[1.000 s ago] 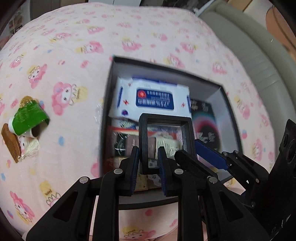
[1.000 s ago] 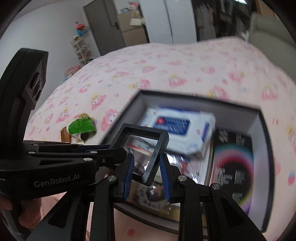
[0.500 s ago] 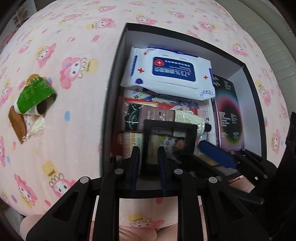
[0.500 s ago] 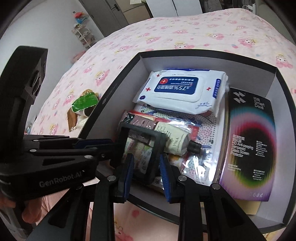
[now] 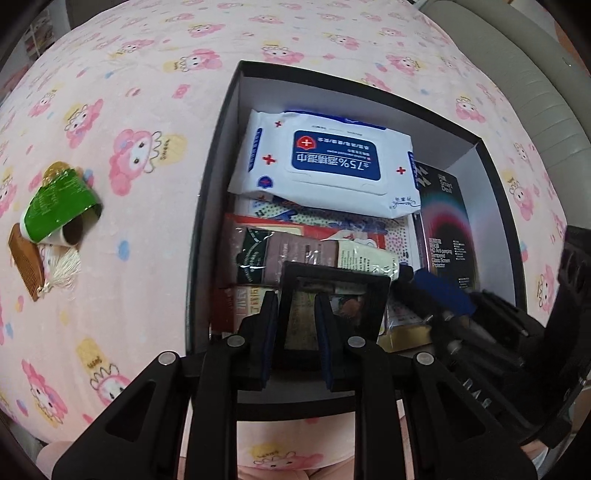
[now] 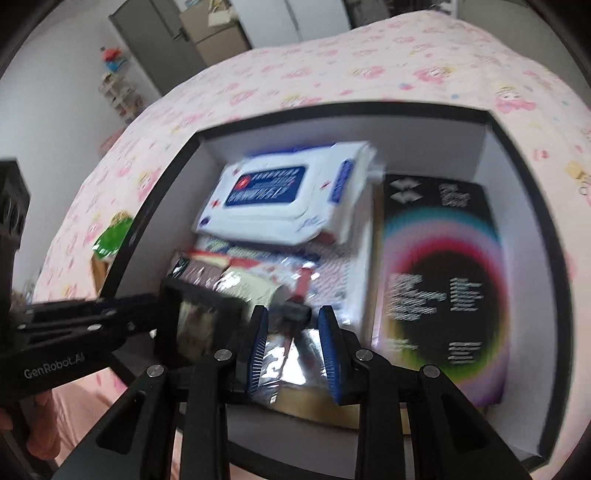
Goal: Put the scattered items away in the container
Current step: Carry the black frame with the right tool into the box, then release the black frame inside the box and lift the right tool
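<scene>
A black box [image 5: 218,155] with white inner walls sits on the pink bedsheet. It holds a white wipes pack [image 5: 325,162], a black screen-protector box [image 5: 445,229], a cream tube [image 5: 321,254] and snack packets. My left gripper [image 5: 295,314] is shut on the left edge of a black square frame [image 5: 334,295] low inside the box's near end. My right gripper [image 6: 291,339] is open and empty, just right of the frame [image 6: 199,317]. A green-labelled roll [image 5: 59,206] and a brown comb [image 5: 27,262] lie on the sheet left of the box.
A grey padded headboard [image 5: 517,74] runs along the right of the bed. In the right wrist view a dark door [image 6: 147,44], cardboard boxes [image 6: 218,33] and a small shelf [image 6: 118,88] stand against the far wall.
The frame, held by both grippers, came down into the box's near end. My right gripper then let go, opened and shifted right; the left keeps its hold.
</scene>
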Demonstrator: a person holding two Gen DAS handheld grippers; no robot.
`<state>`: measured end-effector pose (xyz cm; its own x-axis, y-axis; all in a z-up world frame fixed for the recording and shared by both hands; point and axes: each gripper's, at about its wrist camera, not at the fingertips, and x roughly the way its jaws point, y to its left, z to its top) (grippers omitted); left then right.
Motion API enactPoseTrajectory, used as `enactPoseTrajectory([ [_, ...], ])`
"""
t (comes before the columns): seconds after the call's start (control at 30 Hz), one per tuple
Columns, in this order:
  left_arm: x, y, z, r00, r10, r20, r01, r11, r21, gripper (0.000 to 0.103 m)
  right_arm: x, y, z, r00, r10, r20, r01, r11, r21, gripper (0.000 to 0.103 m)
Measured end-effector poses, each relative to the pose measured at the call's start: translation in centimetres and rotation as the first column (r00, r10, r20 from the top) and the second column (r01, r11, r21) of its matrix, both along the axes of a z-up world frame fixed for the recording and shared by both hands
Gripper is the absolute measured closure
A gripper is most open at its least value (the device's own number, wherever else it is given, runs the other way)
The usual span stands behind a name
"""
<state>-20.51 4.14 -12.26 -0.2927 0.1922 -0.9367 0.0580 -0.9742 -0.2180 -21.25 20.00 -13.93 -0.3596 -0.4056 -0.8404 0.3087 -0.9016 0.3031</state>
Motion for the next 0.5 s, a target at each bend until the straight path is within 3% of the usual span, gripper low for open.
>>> enactPoseTrajectory([
  [0.17,-1.1,-0.2,-0.1,1.0,0.006,0.007,-0.006,1.0,0.004,0.084,-0.3,-0.8,-0.6,0.999,0.035,0.017,-0.035,0.999,0.021,0.074],
  [0.5,-3.3,-0.4,-0.2,0.999,0.032,-0.005,-0.032,0.999,0.025,0.083,-1.0,-0.1,0.0,0.999,-0.038,-0.02,0.039,0.999,0.02,0.074],
])
